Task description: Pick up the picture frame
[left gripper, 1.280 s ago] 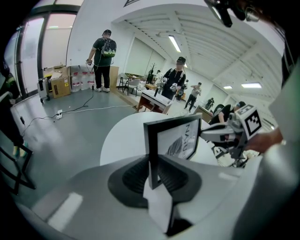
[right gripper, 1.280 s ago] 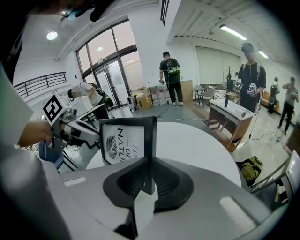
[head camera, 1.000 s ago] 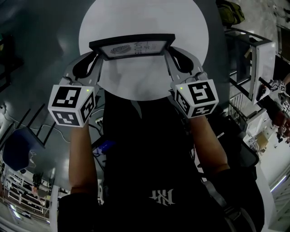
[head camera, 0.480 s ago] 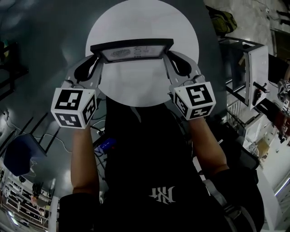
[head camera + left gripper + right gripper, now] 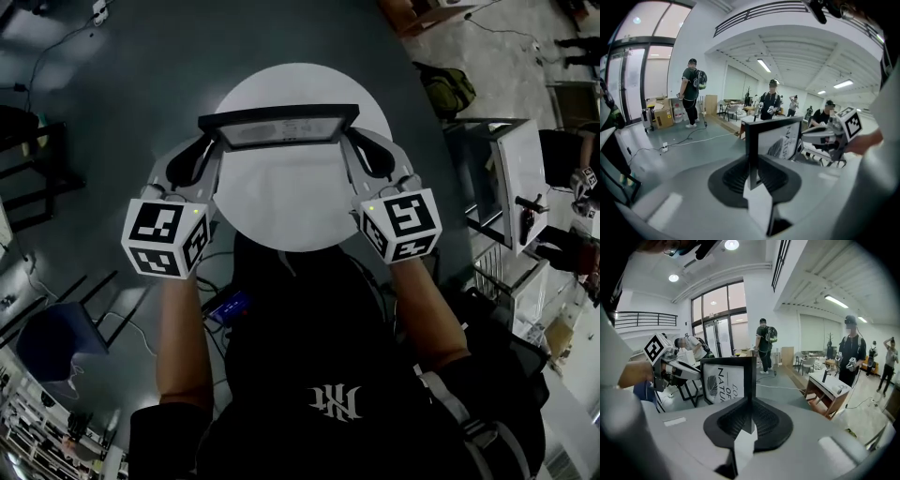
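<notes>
Symmetrically reaching forward and down, pinching the picture frame's [image 5: 279, 127] ends with left gripper [image 5: 217, 141] and right gripper [image 5: 345, 141] above the desk [image 5: 291, 206].

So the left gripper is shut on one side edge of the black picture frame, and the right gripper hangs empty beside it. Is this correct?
Not quite. The right gripper is not empty: the right gripper view shows its jaws shut on the other side edge of the picture frame. The left gripper is shut on one side edge, as you said.
</notes>
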